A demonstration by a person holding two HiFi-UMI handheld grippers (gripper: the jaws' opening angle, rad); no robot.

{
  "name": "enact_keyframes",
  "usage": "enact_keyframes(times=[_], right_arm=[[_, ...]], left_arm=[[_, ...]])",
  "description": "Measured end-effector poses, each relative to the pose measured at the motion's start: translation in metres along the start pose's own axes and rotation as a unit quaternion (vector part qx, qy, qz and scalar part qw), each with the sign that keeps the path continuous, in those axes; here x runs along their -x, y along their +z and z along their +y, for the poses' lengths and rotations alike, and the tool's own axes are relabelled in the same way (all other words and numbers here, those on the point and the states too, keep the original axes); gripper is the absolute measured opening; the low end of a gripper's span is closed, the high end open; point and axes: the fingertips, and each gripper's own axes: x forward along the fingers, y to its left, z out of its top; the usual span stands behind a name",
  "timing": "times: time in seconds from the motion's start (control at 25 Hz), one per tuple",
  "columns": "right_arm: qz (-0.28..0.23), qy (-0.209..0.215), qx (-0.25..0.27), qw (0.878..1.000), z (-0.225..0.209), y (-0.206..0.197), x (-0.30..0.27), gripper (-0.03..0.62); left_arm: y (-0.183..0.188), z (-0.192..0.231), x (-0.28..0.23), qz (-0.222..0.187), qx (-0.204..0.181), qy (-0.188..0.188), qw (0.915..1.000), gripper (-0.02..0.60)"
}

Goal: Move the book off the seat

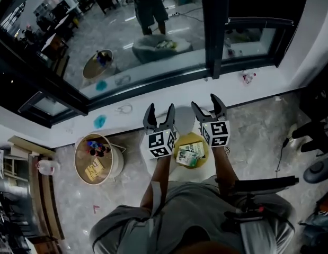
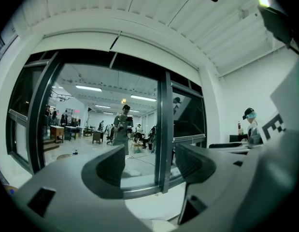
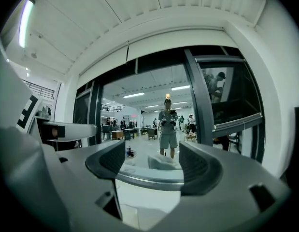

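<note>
In the head view a book (image 1: 189, 154) with a green and white cover lies on a round yellow seat (image 1: 192, 138) just in front of my knees. Both grippers are held out level above it and point at the window. The left gripper (image 1: 160, 110) is over the seat's left edge and the right gripper (image 1: 205, 102) over its right edge. Each stands open with nothing between its jaws. The left gripper view shows the left gripper (image 2: 149, 166) against the window frame. In the right gripper view the right gripper (image 3: 151, 161) faces the glass. Neither gripper view shows the book.
A white sill (image 1: 153, 118) and a large dark-framed window (image 1: 214, 30) run across ahead. A round wooden side table (image 1: 83, 169) with small items stands at the left, with a white jug (image 1: 45, 166) beyond it. A black chair (image 1: 259, 187) is at my right and cables lie on the floor.
</note>
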Motion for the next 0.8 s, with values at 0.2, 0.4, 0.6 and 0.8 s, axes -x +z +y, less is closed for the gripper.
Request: enact_keyframes(times=[0.2, 0.4, 0.6, 0.8], right_arm=[[-0.002, -0.003, 0.015, 1.000, 0.011, 0.006, -0.009, 0.357], [0.009, 0.004, 0.021, 1.000, 0.027, 0.007, -0.016, 0.357], [0.029, 0.011, 0.023, 0.999, 0.036, -0.007, -0.027, 0.357], [0.064, 0.000, 0.011, 0.998, 0.033, -0.042, -0.039, 0.357]], left_arm=[[-0.003, 0.030, 0.007, 0.001, 0.001, 0.010, 0.9999, 0.333], [-0.006, 0.045, 0.015, 0.007, 0.010, 0.020, 0.9997, 0.333], [-0.019, 0.057, 0.016, 0.015, 0.019, 0.024, 0.9994, 0.333], [-0.061, 0.069, 0.007, 0.052, 0.034, 0.021, 0.9978, 0.334]])
